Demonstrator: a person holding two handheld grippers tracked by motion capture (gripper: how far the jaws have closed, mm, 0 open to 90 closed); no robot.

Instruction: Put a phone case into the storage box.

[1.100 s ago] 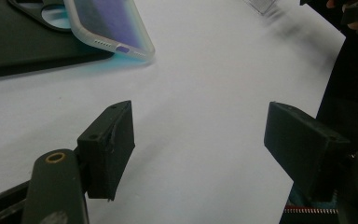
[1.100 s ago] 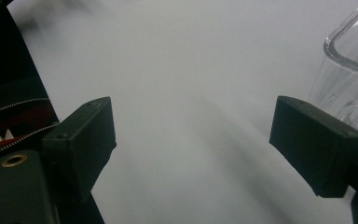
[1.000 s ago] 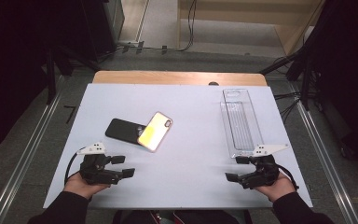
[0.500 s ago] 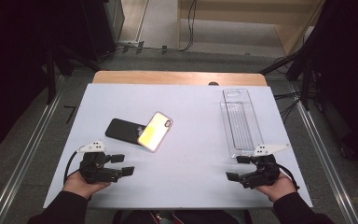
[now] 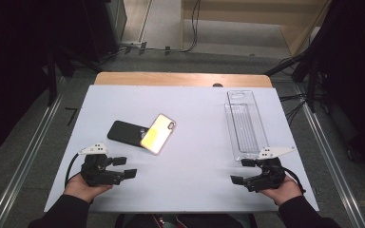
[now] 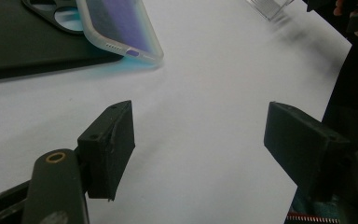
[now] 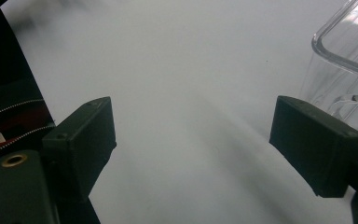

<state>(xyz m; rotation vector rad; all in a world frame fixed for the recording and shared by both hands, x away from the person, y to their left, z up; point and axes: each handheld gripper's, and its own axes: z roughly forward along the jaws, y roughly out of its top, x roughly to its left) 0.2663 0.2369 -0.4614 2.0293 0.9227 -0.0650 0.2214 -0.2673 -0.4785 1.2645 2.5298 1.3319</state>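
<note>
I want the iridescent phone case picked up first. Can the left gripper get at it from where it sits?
Probably yes. The left gripper is open and empty, and only bare table lies between it and the iridescent phone case, whose far part rests on the black case.

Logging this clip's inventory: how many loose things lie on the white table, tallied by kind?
Phone cases: 2, a black case and an iridescent case leaning on it
Clear plastic trays: 1, the clear tray
Total: 3
</note>
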